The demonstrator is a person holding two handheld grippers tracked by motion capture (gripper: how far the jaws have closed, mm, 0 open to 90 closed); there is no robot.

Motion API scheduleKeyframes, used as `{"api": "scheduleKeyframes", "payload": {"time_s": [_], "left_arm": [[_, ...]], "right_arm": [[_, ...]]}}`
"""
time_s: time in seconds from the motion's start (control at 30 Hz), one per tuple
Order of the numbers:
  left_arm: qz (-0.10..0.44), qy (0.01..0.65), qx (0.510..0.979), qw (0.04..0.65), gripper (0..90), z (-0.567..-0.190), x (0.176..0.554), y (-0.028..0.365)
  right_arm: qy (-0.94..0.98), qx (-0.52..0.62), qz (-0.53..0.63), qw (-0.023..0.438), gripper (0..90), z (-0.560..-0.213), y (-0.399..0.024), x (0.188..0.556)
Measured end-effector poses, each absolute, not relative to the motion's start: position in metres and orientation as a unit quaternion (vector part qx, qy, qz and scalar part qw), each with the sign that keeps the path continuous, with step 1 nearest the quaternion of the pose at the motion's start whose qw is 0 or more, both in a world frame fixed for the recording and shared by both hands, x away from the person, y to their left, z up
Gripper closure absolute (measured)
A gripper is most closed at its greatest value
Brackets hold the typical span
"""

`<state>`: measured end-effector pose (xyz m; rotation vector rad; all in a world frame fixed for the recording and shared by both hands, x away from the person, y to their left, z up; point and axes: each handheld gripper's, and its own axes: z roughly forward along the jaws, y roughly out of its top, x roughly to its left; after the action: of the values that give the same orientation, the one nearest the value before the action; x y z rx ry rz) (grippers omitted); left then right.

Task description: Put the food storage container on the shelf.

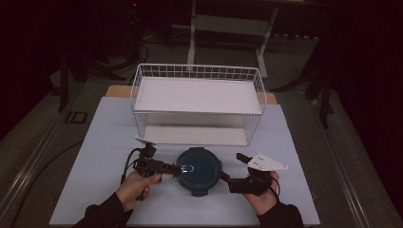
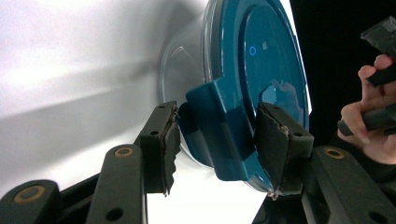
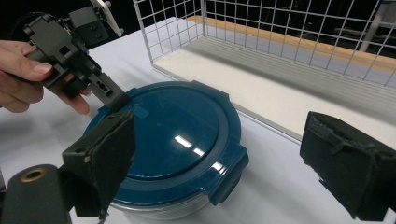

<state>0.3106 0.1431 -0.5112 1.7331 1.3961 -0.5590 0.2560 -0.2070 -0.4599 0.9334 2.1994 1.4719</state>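
Black pads of the left gripper clamp a latch on the round container, lower centre; the right gripper gapes wide beside it, holding nothing.

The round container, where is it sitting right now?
In the high view the container sits on the table's near middle, just in front of the wire basket, between the left gripper and right gripper.

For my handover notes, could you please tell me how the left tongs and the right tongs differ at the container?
The left tongs are closed onto a latch tab of the blue-lidded container; the right tongs stand open.
The left tongs touch the lid's rim; the right tongs' pads flank another tab without pressing it.
Both are hand-held at opposite sides of the container.
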Motion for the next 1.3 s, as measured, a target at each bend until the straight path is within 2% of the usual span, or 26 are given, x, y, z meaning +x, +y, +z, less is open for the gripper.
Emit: {"api": "scheduleKeyframes", "payload": {"time_s": [0.23,0.3,0.57,0.67,0.77,0.87,0.97,1.3], "left_arm": [[-0.288,0.552,0.657,0.424,50.3,-0.526,0.313,0.149],[-0.284,0.551,0.661,0.423,50.8,-0.525,0.313,0.149],[-0.257,0.532,0.678,0.438,51.7,-0.521,0.306,0.146],[-0.247,0.524,0.685,0.442,52.3,-0.518,0.303,0.145],[-0.245,0.511,0.692,0.448,55.1,-0.514,0.301,0.144],[-0.233,0.505,0.699,0.450,56.0,-0.510,0.297,0.142],[-0.234,0.505,0.697,0.453,56.2,-0.512,0.296,0.143],[-0.215,0.492,0.708,0.458,56.3,-0.510,0.290,0.142]], "right_arm": [[0.775,0.333,0.516,0.150,13.6,-0.461,-0.207,0.259],[0.778,0.338,0.512,0.134,14.4,-0.463,-0.208,0.262],[0.759,0.421,0.496,-0.016,22.6,-0.485,-0.217,0.288],[0.737,0.456,0.492,-0.080,31.1,-0.494,-0.223,0.296],[0.724,0.475,0.485,-0.121,39.3,-0.501,-0.226,0.299],[0.726,0.480,0.472,-0.141,48.2,-0.505,-0.226,0.301],[0.720,0.484,0.470,-0.166,51.8,-0.508,-0.226,0.301],[0.714,0.485,0.463,-0.199,53.3,-0.510,-0.227,0.298]]}}
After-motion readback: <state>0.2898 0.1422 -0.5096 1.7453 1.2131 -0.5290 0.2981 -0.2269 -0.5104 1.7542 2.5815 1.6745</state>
